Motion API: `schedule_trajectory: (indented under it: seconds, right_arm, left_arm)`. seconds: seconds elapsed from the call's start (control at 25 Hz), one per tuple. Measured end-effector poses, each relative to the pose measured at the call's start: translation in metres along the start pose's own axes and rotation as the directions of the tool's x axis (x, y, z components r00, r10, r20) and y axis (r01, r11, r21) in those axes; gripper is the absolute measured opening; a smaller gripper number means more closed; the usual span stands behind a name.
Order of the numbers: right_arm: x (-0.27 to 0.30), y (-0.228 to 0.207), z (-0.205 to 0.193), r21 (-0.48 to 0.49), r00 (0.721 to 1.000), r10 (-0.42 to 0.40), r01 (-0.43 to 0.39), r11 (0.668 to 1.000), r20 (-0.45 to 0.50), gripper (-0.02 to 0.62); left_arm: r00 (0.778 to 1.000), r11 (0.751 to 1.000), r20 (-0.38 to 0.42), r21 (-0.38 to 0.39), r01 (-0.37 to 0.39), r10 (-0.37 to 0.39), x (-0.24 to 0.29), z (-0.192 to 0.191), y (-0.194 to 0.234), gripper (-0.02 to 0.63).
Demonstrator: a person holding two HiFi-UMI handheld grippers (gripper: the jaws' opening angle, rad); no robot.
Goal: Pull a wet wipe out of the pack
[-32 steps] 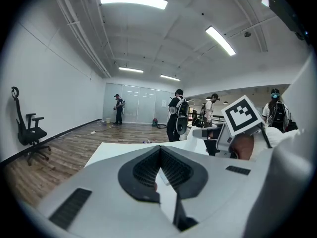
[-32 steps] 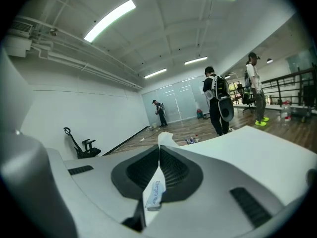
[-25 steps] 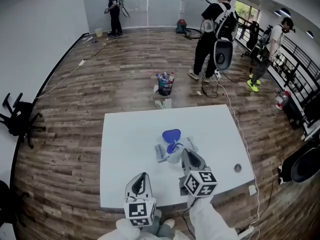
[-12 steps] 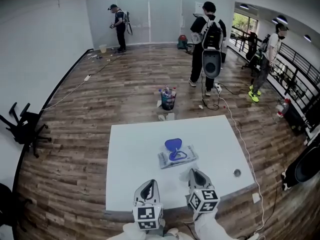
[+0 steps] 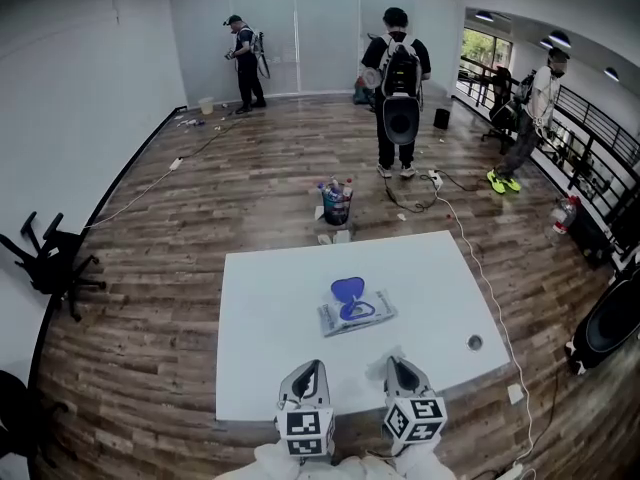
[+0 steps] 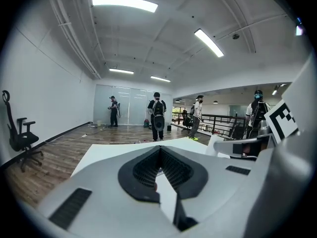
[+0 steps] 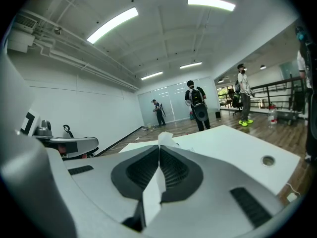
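The wet wipe pack (image 5: 357, 313) lies flat near the middle of the white table (image 5: 260, 368), its blue lid (image 5: 346, 289) flipped open on the far side. My right gripper (image 5: 398, 363) hovers over the table's near edge, well back from the pack. It is shut on a white wet wipe (image 7: 165, 139), which pokes out past the tips of the right gripper (image 7: 159, 151) and trails back between the pads. My left gripper (image 5: 312, 368) sits beside it on the left. In the left gripper view the left gripper (image 6: 159, 150) has its tips together with nothing held.
A round cable hole (image 5: 475, 343) sits near the table's right edge. A bucket of bottles (image 5: 335, 200) stands on the wooden floor beyond the far edge. Several people stand further off, the nearest one wearing a backpack (image 5: 398, 88). An office chair (image 5: 45, 253) is at the left.
My right gripper has drawn back from the pack towards the near table edge with the wipe in it. The pack, tilted before, now lies flat. The person with the backpack walked away.
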State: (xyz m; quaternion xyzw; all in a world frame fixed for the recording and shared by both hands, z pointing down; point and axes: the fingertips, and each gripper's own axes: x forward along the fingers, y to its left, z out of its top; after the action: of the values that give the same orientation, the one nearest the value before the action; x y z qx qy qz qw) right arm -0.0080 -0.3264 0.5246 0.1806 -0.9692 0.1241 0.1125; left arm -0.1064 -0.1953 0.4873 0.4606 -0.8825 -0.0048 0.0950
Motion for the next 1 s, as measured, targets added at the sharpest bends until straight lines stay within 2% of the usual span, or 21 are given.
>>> schedule_trajectory:
  seconds: [0.44,0.72,1.0]
  right_arm:
    - [0.002,0.015,0.005,-0.076,1.000,0.012,-0.012,0.997,-0.005,0.014]
    - [0.002,0.017,0.007,-0.021,0.999,0.039,-0.039,0.999,0.001,0.014]
    - [0.000,0.020,0.009,-0.019,0.999,0.050,-0.050,0.999,0.003,0.014]
  left_arm:
    - [1.000,1.000,0.010,0.005,-0.002,0.002,0.005,0.004,-0.001,0.002]
    - [1.000,1.000,0.003,-0.012,-0.010,0.010,0.003,0.002,0.003,0.002]
    - [1.000,1.000,0.012,-0.006,-0.013,0.013,0.001,0.005,0.003,0.002]
